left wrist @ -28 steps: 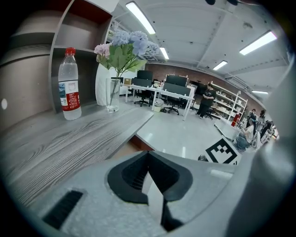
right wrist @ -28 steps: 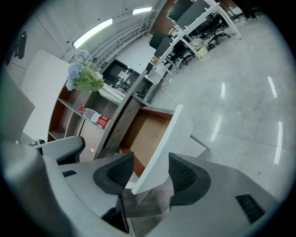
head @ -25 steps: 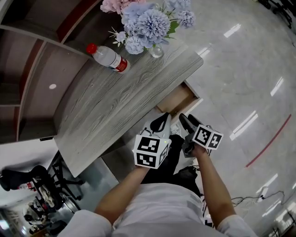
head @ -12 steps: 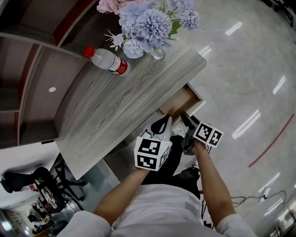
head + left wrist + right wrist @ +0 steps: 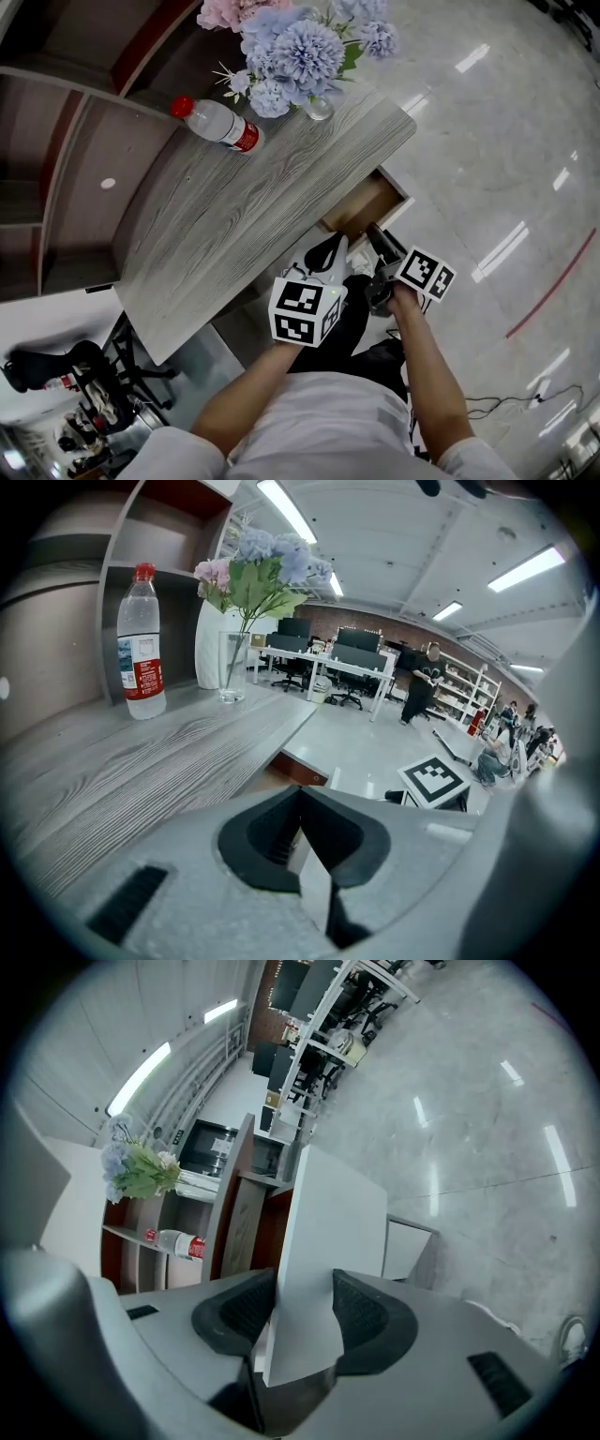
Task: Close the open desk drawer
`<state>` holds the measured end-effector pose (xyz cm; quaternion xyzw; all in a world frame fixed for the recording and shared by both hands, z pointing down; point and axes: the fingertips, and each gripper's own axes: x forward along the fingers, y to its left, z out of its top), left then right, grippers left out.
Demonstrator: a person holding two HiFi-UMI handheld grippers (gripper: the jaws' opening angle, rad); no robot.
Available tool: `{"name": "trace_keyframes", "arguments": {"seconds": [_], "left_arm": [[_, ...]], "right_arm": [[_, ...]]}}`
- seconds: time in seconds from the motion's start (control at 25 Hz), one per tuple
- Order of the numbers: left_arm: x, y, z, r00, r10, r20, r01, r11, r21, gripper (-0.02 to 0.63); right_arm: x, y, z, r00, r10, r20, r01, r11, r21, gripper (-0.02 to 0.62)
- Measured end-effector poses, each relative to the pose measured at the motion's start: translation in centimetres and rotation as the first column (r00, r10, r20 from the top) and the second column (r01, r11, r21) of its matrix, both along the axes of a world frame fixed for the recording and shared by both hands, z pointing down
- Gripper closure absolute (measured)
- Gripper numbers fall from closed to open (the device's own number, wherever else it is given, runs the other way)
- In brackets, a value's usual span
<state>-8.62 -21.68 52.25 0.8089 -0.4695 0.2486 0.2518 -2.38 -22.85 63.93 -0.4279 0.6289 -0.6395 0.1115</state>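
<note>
Down under the end of the grey wood-grain bench, the drawer stood pulled out over the shiny floor, its brown inside showing. The right gripper was at the drawer's outer end. In the right gripper view, the right gripper had its two dark pads pressed against either side of the pale drawer front, clamped on that panel.

The left gripper hung just beside it, by the bench edge and apart from the drawer. In the left gripper view, the left gripper had its jaws together at the tips, with nothing between them.

On the bench top a water bottle with a red cap lay on its side. Near it, blue and pink flowers stood in a glass vase.
</note>
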Motion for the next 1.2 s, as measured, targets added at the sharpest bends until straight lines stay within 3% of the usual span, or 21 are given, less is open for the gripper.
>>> {"name": "trace_keyframes", "arguments": {"seconds": [0.2, 1.2], "left_arm": [[0.5, 0.3, -0.4, 1.0, 0.008, -0.008, -0.008, 1.0, 0.008, 0.604], [-0.7, -0.9, -1.3, 1.0, 0.001, -0.011, -0.001, 1.0, 0.03, 0.604]], "right_arm": [[-0.2, -0.3, -1.8, 0.997, -0.021, 0.069, 0.018, 0.999, 0.045, 0.417], [-4.0, -4.9, -2.9, 0.988, -0.098, 0.122, 0.084, 0.989, 0.119, 0.414]]}}
